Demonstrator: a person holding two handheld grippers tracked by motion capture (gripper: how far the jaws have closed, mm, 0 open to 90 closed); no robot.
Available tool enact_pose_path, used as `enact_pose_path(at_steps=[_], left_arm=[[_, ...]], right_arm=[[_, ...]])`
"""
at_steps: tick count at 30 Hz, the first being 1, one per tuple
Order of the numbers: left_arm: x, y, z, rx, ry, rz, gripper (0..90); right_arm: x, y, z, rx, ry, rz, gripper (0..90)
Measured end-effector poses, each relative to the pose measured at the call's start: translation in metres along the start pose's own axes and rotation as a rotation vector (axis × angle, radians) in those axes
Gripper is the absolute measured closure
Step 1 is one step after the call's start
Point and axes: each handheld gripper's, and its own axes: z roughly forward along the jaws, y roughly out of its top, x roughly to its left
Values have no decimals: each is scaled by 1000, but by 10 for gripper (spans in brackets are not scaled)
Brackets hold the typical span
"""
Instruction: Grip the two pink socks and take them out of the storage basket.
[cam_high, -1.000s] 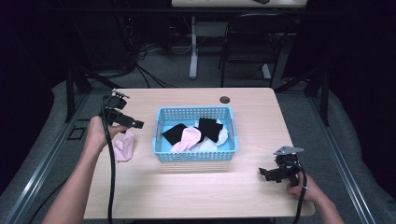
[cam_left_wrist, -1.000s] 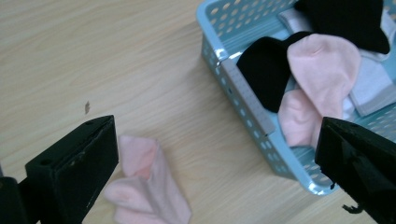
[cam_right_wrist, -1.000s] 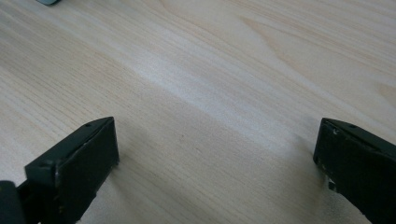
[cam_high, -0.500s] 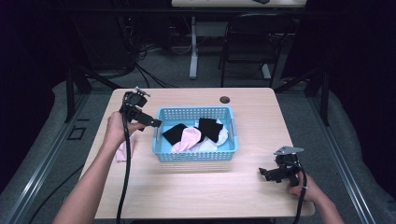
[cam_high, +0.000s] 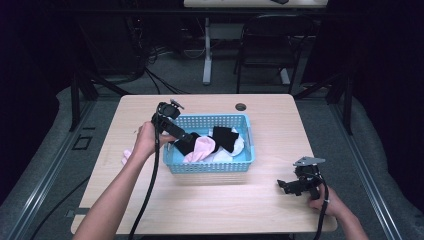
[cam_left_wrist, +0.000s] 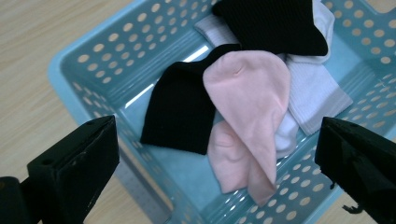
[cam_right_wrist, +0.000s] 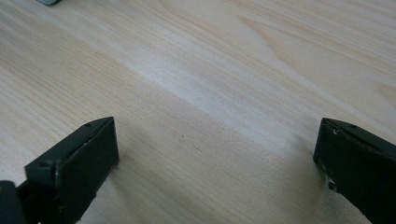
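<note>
Pink sock (cam_high: 127, 155) on table mostly hidden behind left hand (cam_high: 145, 141); white socks (cam_left_wrist: 312, 88) partly buried under others

no readable text, labels or signs

The basket (cam_left_wrist: 88, 60) is glossy light-blue plastic — its perforated walls and smooth floor catch bright streaks of light. Inside the basket, the pink sock (cam_left_wrist: 247, 102) is soft, matt knit cloth; the black sock (cam_left_wrist: 180, 109) beside it is a finer ribbed knit, also matt. The desk (cam_right_wrist: 224, 70) under the basket is pale wood with a visible grain and a dull satin sheen. The left hand-held gripper (cam_left_wrist: 217, 163) has matt black jaws, slightly scuffed.
</note>
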Motion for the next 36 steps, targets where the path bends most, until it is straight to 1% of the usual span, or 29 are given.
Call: enact_pose_path(at_steps=[5, 7, 16, 19, 22, 24, 26, 28, 29, 32, 35, 36], left_arm=[[-9, 5, 15, 26, -14, 14, 1], [-12, 6, 21, 45, -18, 21, 1], [-19, 8, 46, 106, -38, 23, 2], [-21, 8, 52, 136, -46, 27, 9], [-22, 9, 59, 159, -50, 30, 22], [-23, 9, 64, 177, -61, 30, 32], [-24, 9, 68, 192, -72, 33, 63], [-24, 10, 71, 201, -72, 30, 91], [-24, 10, 73, 210, -73, 33, 95], [-25, 10, 77, 224, -80, 24, 110], [-25, 11, 81, 241, -83, 33, 135], [-26, 11, 83, 242, -87, 30, 148]], right_arm=[[0, 0, 0, -4, 0, -1, 0], [0, 0, 0, -3, 0, -2, 0], [0, 0, 0, -7, -1, -2, 0], [0, 0, 0, -5, -1, -1, 0], [0, 0, 0, -2, 0, -1, 0], [0, 0, 0, -2, 0, -1, 0], [0, 0, 0, -2, 0, -1, 0], [0, 0, 0, -2, 0, -1, 0], [0, 0, 0, -5, 0, -2, 0], [0, 0, 0, -3, 2, 0, 0], [0, 0, 0, -4, 4, 0, 0], [0, 0, 0, -6, 4, -2, 0]])
